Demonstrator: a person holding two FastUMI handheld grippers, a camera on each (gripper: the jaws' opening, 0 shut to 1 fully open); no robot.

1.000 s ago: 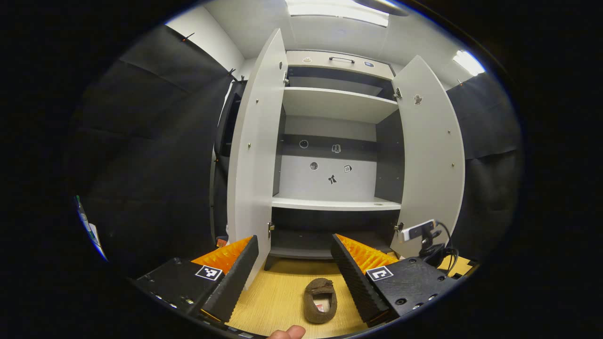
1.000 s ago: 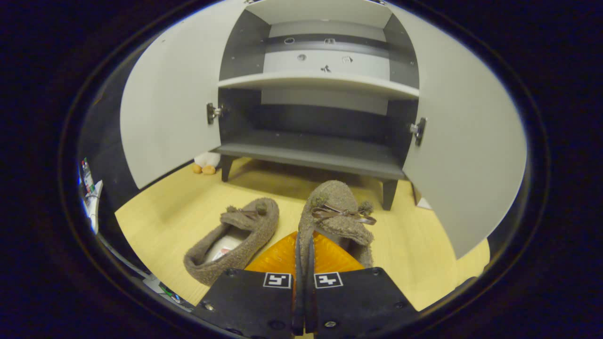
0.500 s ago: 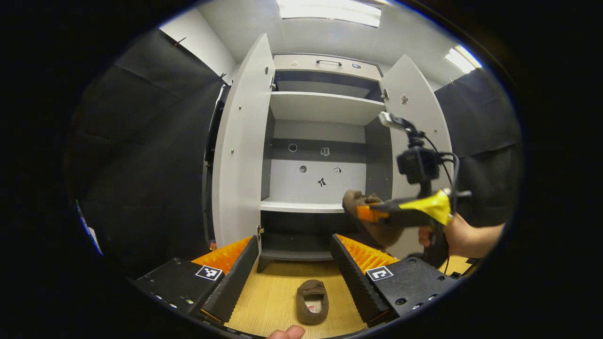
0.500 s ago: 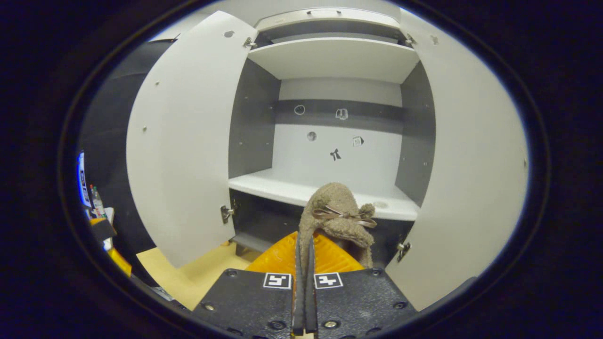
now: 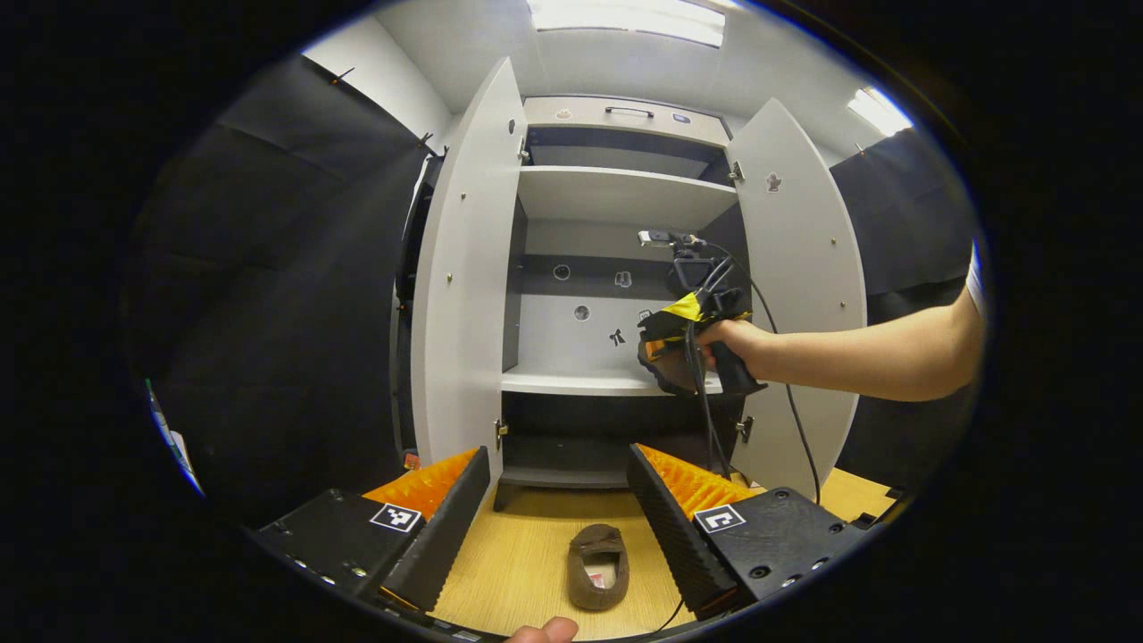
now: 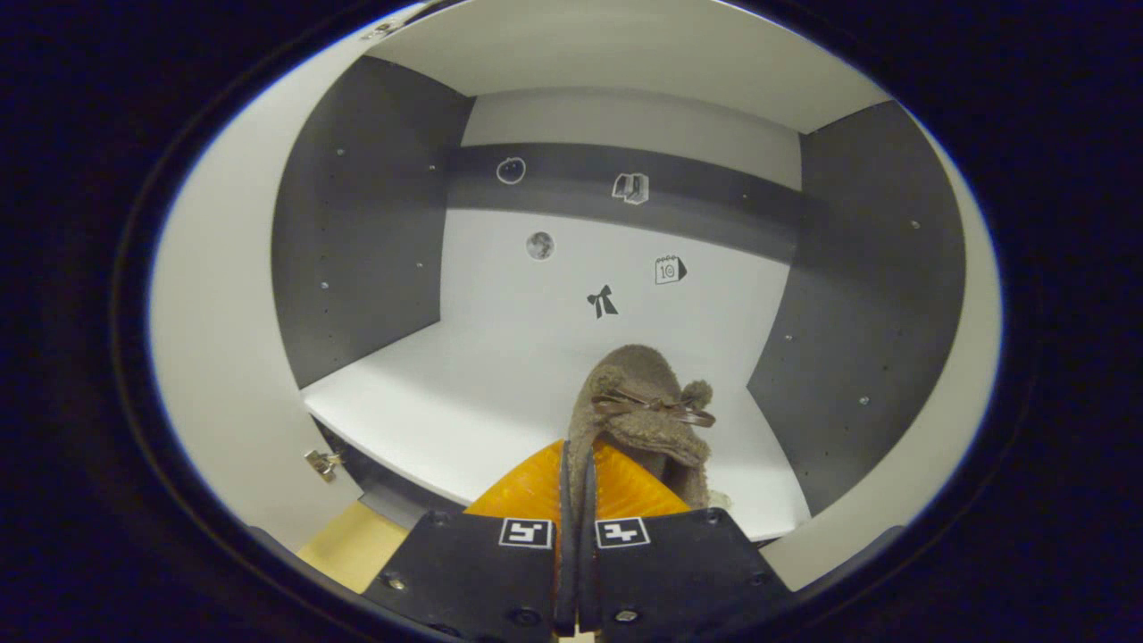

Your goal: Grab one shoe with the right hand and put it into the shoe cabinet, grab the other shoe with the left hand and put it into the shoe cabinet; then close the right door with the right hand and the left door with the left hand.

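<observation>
The shoe cabinet [image 5: 616, 205] stood with both doors swung wide, leaving its middle shelf [image 6: 500, 393] free to take footwear. The right gripper [image 6: 576, 500], jaws pinched narrow on the heel edge of one brown shoe [image 6: 645, 406], held it toe-first over that shelf, probably for setting down. The left gripper [image 5: 558, 509] waited wide apart above the other shoe [image 5: 598, 567] on the near floor [image 5: 527, 563].

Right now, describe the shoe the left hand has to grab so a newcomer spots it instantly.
Find the tall white cabinet with both doors open. On the wooden floor before it lies a brown fuzzy slipper, alone. Its twin is pinched in the right gripper over the middle shelf.
</observation>
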